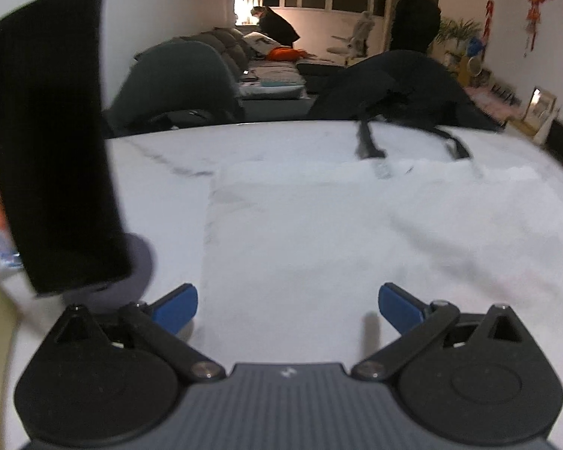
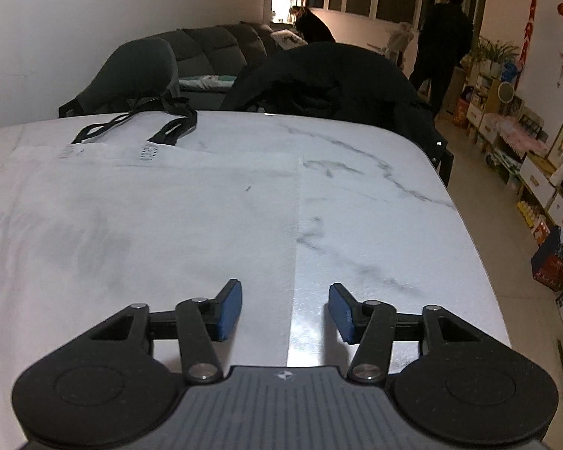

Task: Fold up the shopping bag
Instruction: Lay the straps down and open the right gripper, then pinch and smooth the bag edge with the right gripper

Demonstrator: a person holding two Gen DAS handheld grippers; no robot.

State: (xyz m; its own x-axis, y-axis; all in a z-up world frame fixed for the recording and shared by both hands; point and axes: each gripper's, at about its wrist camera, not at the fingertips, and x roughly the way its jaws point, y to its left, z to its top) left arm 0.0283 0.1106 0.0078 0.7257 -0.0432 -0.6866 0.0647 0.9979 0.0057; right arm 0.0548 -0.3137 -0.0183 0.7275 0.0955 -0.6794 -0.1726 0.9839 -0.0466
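The shopping bag (image 1: 375, 232) lies flat and spread on the marble surface (image 2: 375, 206), handles (image 2: 169, 131) at the far edge. Left gripper (image 1: 288, 305) and right gripper (image 2: 285, 309) hover at opposite side edges, fingers apart, empty. Judged step: positioning to pinch those edges. Only the left view shows a dark upright phone (image 1: 52, 142).

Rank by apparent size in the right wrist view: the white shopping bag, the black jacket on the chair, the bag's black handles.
1. White shopping bag, largest.
2. Black jacket, though it lies farther away.
3. Black handles, smallest.
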